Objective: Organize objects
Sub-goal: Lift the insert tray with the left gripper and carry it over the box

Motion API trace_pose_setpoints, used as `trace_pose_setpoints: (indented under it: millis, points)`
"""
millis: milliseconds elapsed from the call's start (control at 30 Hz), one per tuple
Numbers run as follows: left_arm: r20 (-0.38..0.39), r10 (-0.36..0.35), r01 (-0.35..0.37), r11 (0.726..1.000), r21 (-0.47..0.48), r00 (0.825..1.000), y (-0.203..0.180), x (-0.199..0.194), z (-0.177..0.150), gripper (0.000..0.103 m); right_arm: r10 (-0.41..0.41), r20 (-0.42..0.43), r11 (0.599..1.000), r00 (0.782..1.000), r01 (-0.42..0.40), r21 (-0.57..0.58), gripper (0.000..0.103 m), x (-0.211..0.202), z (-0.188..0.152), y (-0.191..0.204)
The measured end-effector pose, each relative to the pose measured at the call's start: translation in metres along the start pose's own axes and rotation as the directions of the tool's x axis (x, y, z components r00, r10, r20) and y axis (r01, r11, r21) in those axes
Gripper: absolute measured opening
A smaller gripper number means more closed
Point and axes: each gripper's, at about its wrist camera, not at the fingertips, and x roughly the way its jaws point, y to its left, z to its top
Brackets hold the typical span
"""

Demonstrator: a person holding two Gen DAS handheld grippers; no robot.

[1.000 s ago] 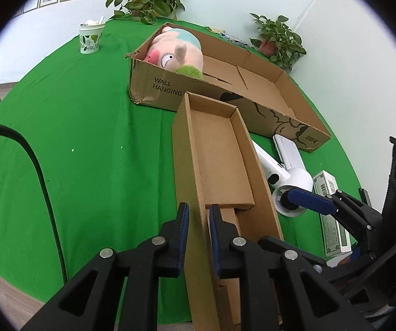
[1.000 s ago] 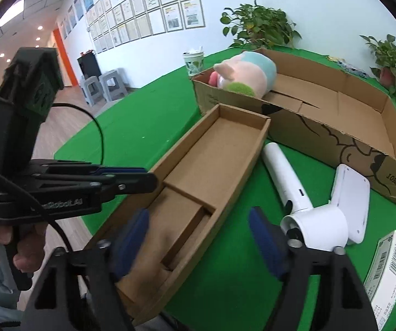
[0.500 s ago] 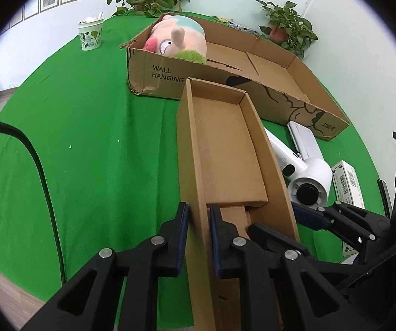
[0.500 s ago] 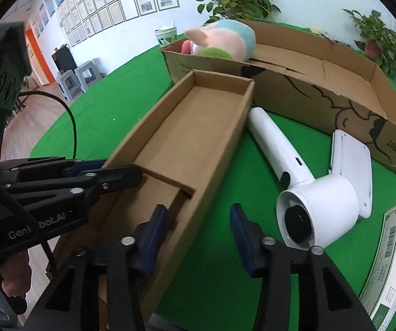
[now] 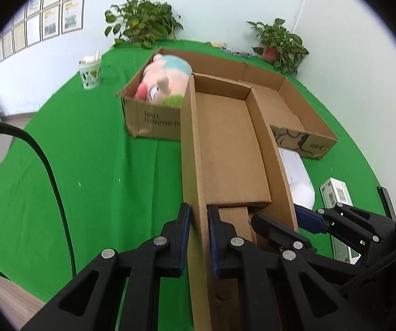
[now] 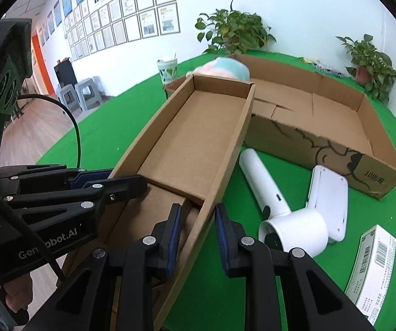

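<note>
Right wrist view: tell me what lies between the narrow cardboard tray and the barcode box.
The white handheld device lies on the green cloth between the narrow cardboard tray and the barcode box, shown clearly in the right wrist view.

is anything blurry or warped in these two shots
Left wrist view: the pink plush pig and the print on the large brown cardboard box are motion-smeared, and the narrow cardboard tray bows from fisheye distortion. Right wrist view: the white handheld device is sharp; the floor at left is streaked.
</note>
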Motion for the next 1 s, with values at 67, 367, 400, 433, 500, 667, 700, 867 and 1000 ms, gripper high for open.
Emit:
trace_pose_setpoints:
  millis: [67, 367, 400, 433, 500, 667, 700, 867, 1000]
  points:
    - [0.028, 0.011, -0.012, 1.0, 0.02, 1.0, -0.006, -0.005, 0.007, 0.01, -0.01, 0.031, 1.0, 0.999, 0.01, 0.007, 0.022, -0.007, 0.005, -0.001]
    - [0.15, -0.004, -0.012, 0.994, 0.112, 0.989, -0.034, -0.018, 0.052, 0.009, -0.105, 0.183, 0.994, 0.977, 0.1, 0.036, 0.02, -0.042, 0.039, -0.019]
    - [0.157, -0.007, -0.013, 0.993, 0.121, 0.988, -0.037, -0.018, 0.058, 0.009, -0.116, 0.194, 0.993, 0.974, 0.11, 0.042, 0.019, -0.045, 0.044, -0.023]
    - [0.164, -0.011, -0.01, 0.992, 0.128, 0.986, -0.039, -0.018, 0.064, 0.009, -0.128, 0.208, 0.991, 0.97, 0.121, 0.048, 0.019, -0.048, 0.049, -0.025]
    - [0.185, -0.026, -0.001, 0.99, 0.144, 0.982, -0.044, -0.02, 0.075, 0.008, -0.153, 0.238, 0.988, 0.959, 0.144, 0.052, 0.019, -0.056, 0.057, -0.028]
    - [0.231, -0.062, 0.02, 0.983, 0.18, 0.971, -0.056, -0.027, 0.102, 0.009, -0.191, 0.31, 0.981, 0.931, 0.173, 0.084, 0.017, -0.08, 0.084, -0.042]
    - [0.241, -0.075, 0.03, 0.982, 0.187, 0.968, -0.059, -0.029, 0.109, 0.009, -0.197, 0.323, 0.98, 0.926, 0.177, 0.092, 0.017, -0.087, 0.089, -0.043]
    - [0.287, -0.125, 0.061, 0.973, 0.223, 0.95, -0.077, -0.038, 0.142, 0.009, -0.245, 0.367, 0.969, 0.897, 0.212, 0.129, 0.017, -0.118, 0.113, -0.054]
    - [0.33, -0.138, 0.053, 0.966, 0.254, 0.934, -0.092, -0.045, 0.162, 0.009, -0.275, 0.398, 0.961, 0.875, 0.232, 0.152, 0.016, -0.142, 0.134, -0.063]
